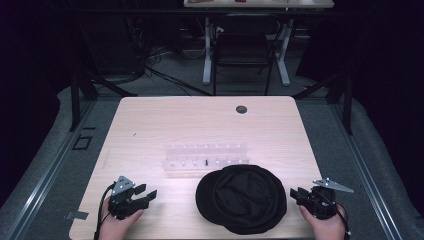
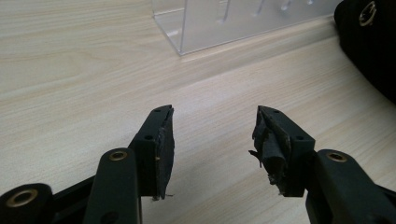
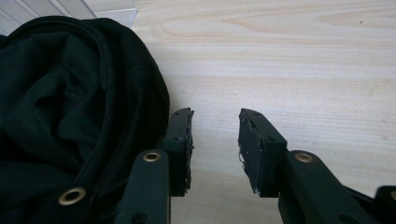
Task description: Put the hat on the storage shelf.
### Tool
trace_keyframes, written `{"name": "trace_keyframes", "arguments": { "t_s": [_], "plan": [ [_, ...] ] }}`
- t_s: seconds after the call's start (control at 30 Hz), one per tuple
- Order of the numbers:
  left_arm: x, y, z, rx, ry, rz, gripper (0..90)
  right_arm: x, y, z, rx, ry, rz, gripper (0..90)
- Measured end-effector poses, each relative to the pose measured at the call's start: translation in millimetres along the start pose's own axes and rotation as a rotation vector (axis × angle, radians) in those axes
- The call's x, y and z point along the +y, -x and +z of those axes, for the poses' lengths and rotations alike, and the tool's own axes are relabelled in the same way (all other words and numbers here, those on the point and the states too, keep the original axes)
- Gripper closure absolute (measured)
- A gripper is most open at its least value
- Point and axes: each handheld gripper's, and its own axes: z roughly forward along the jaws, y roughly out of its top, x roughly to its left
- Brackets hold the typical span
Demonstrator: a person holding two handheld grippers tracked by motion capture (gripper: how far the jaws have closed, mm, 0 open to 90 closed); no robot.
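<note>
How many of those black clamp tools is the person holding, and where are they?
2. The left gripper rests near the table's front left corner, jaws open. The right gripper sits at the front right, jaws open, beside the black hat.

Light wood table (image 1: 150, 125) with a round grommet hole (image 1: 241, 109) near the far edge. Dark chair (image 1: 243, 47) and white desk legs (image 1: 206, 50) behind; grey floor (image 1: 50, 165).

Left gripper (image 1: 145, 192) and right gripper (image 1: 296, 192) low, either side – jaws of both spread, nothing between
</note>
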Motion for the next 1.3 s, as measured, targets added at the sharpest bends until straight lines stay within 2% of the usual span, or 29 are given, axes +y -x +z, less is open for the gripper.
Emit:
{"name": "trace_keyframes", "arguments": {
  "t_s": [0.07,0.17,0.27,0.57,0.63,0.8,0.9,0.97,1.07,1.1,1.2,1.3],
  "plan": [
    [0.3,0.0,-0.1,-0.002,0.002,-0.004,47.5,-0.2,0.5,0.2,0.015,-0.001,0.010,67.6],
    [0.8,0.3,-0.4,0.015,-0.004,0.015,47.8,0.0,0.5,-0.8,0.026,-0.003,0.026,68.8],
    [0.9,-1.1,-0.9,0.012,0.000,0.002,48.5,0.5,0.2,-2.6,0.040,-0.004,0.043,69.2],
    [1.7,-2.5,-0.7,0.015,-0.005,-0.011,48.9,10.2,-4.9,-9.7,0.043,-0.039,0.018,68.2],
    [2.0,-2.1,0.3,0.014,-0.007,-0.009,49.0,17.5,-5.4,-13.3,0.052,-0.065,0.033,68.2],
    [3.0,-0.7,2.4,0.007,-0.012,-0.001,49.0,26.1,-4.7,-16.7,0.049,-0.096,0.030,67.9],
    [3.6,-0.3,2.8,0.005,-0.013,0.002,48.9,32.8,-3.7,-18.6,0.063,-0.123,0.035,67.9],
    [4.0,-0.4,3.1,0.004,-0.015,0.005,48.9,39.7,-3.8,-20.2,0.062,-0.143,0.051,67.9],
    [4.3,0.1,4.0,0.002,-0.015,0.004,48.9,44.3,-4.4,-20.1,0.074,-0.158,0.045,67.4],
    [4.9,0.0,3.2,-0.001,-0.029,0.009,48.9,47.0,-5.3,-20.0,0.071,-0.172,0.039,67.0],
    [4.6,1.0,4.7,-0.002,-0.017,0.007,48.9,53.0,-8.6,-19.6,0.062,-0.204,0.031,66.6],
    [5.1,1.3,4.6,-0.005,-0.024,0.015,48.8,59.5,-12.8,-18.4,0.076,-0.233,0.026,66.0]
  ]
}}
